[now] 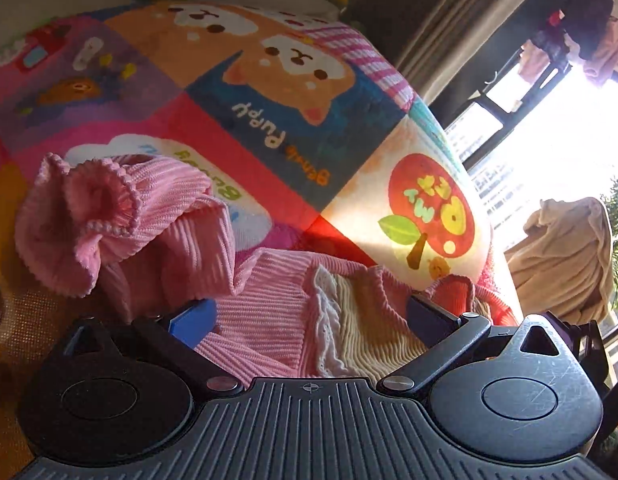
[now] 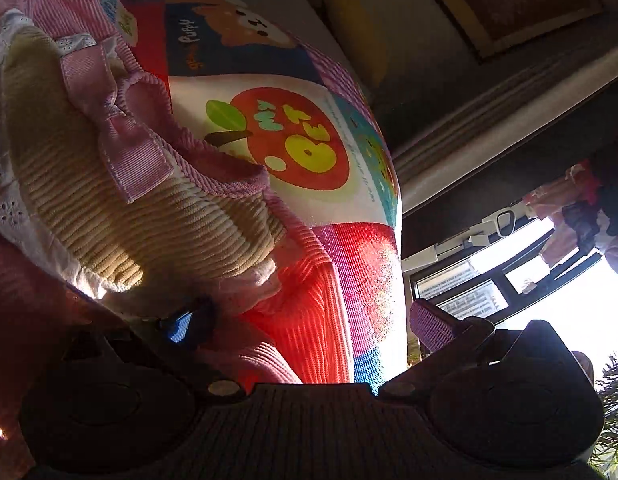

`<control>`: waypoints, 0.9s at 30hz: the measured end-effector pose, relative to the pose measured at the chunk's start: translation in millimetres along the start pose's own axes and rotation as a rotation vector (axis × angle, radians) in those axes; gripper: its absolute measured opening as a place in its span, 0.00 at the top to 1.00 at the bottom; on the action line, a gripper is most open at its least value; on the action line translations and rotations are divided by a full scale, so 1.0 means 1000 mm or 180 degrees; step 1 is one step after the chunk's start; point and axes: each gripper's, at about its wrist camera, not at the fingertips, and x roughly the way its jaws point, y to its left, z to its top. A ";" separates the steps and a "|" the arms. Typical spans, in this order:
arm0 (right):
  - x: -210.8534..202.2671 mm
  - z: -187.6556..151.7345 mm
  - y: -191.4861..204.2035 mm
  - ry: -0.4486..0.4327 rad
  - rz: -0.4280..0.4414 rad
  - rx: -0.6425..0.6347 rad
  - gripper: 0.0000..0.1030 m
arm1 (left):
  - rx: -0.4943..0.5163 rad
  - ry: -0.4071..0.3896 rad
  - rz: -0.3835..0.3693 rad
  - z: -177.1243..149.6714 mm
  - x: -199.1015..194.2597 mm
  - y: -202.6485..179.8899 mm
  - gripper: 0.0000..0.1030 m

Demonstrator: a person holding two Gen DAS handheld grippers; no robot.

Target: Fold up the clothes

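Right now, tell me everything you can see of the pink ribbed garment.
The pink ribbed garment is a small knit top, crumpled on the cartoon blanket. A ruffled cuff stands bunched up. Its cream ribbed front panel has white eyelet lace trim and a pink ribbon bow. Both grippers, left gripper and right gripper, straddle it open.

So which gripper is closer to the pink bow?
Right. The right gripper sits just below the pink bow. The left gripper is further away, near the lace trim.
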 end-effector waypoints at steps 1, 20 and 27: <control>0.000 0.002 -0.005 0.0002 -0.0018 0.0072 0.00 | 0.0095 -0.0056 0.0066 -0.001 -0.011 -0.002 0.00; -0.199 -0.104 -0.052 -0.0315 0.1405 0.1537 0.00 | 0.3346 0.0460 0.1030 -0.198 -0.140 -0.104 0.00; -0.213 -0.087 -0.027 -0.0407 0.1675 0.1597 0.00 | 0.3585 0.0262 0.1959 -0.203 -0.136 -0.087 0.00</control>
